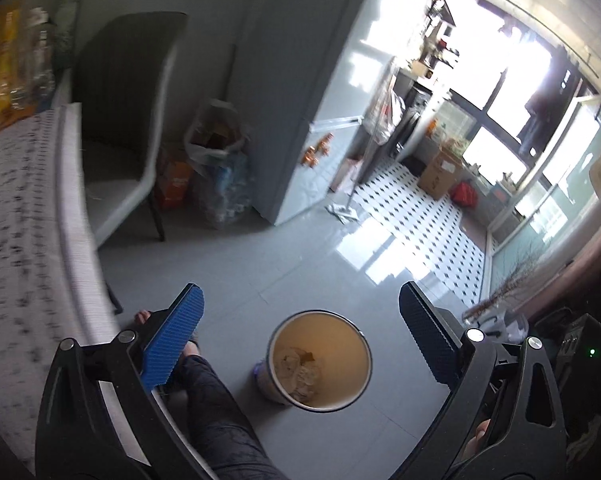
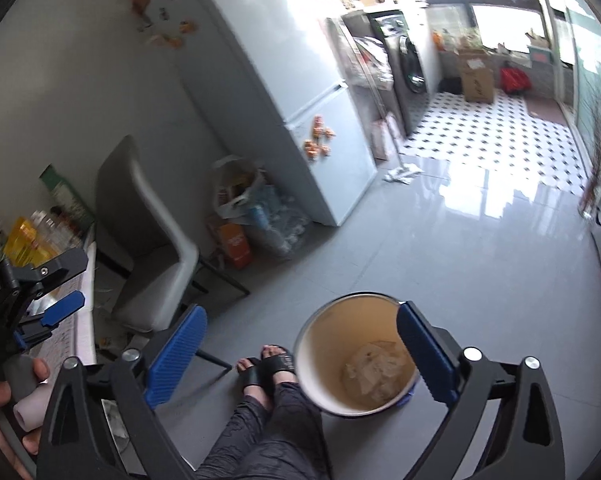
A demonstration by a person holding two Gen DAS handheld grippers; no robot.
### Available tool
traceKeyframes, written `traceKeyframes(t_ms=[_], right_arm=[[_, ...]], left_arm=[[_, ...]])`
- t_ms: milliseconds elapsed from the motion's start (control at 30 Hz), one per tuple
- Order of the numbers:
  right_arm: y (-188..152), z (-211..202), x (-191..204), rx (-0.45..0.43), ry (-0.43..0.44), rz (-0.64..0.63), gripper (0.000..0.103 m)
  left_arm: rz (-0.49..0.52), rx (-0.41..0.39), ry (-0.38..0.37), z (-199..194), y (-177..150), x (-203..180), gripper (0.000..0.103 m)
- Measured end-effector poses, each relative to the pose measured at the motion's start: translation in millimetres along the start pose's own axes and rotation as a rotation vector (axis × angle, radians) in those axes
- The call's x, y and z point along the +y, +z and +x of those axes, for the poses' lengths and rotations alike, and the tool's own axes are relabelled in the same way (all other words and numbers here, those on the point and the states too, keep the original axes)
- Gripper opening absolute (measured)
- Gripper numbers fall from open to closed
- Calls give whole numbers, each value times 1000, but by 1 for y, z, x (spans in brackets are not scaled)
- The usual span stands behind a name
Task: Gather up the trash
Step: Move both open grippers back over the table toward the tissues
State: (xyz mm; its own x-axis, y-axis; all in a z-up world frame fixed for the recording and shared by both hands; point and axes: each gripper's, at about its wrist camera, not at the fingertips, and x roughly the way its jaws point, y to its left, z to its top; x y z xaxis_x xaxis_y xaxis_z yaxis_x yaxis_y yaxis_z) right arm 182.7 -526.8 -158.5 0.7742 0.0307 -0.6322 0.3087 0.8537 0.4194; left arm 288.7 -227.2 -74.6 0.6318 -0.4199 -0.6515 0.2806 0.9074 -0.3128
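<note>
A round bin with a cream inside point(image 1: 328, 328) stands on the grey floor below both grippers. Crumpled paper trash point(image 1: 302, 372) lies at its bottom. My left gripper point(image 1: 300, 296) hangs above the bin, open, with nothing between its blue pads. In the right wrist view the same bin point(image 2: 340, 328) sits low and right of centre, with the paper trash point(image 2: 374, 372) inside. My right gripper point(image 2: 302, 312) is open and empty over it, its right finger crossing the bin's rim in the picture. The left gripper point(image 2: 76, 280) also shows at the left edge, held by a hand.
A person's legs point(image 2: 268, 432) and sandalled feet point(image 2: 260, 368) are next to the bin. A table with a patterned cloth point(image 1: 24, 220) and a grey chair point(image 1: 120, 120) stand left. Bags of bottles point(image 1: 220, 168) lean by the fridge point(image 2: 292, 80). A mop point(image 1: 344, 208) lies beyond.
</note>
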Motion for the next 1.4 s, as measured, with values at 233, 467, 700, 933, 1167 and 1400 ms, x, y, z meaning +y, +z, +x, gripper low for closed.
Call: traceKeyframes(t_ms=[233,467,700,933,1167,1400], right_arm=[[-16,-7,101,13,103,-117,95],[-37,-17,183,20,164,-204,95],[-57,-27,254,33,225,-299,95],[-85,-33,316,62,296,-391,95],[-109,-38,363,89,360,-454,95],[-132,-43,404,115,429,-504,95]], left_arm=[[-78,-105,90,-76,-2,80,97],[-135,-161,144,-131,-12,140,97],[-203,-212,187,-180,-28,196,97],[-289,-250,242,-222,-53,240,97],[-345,-277,307,-254,-70,279,97],[-407,-304,360,-286,-91,317,97]])
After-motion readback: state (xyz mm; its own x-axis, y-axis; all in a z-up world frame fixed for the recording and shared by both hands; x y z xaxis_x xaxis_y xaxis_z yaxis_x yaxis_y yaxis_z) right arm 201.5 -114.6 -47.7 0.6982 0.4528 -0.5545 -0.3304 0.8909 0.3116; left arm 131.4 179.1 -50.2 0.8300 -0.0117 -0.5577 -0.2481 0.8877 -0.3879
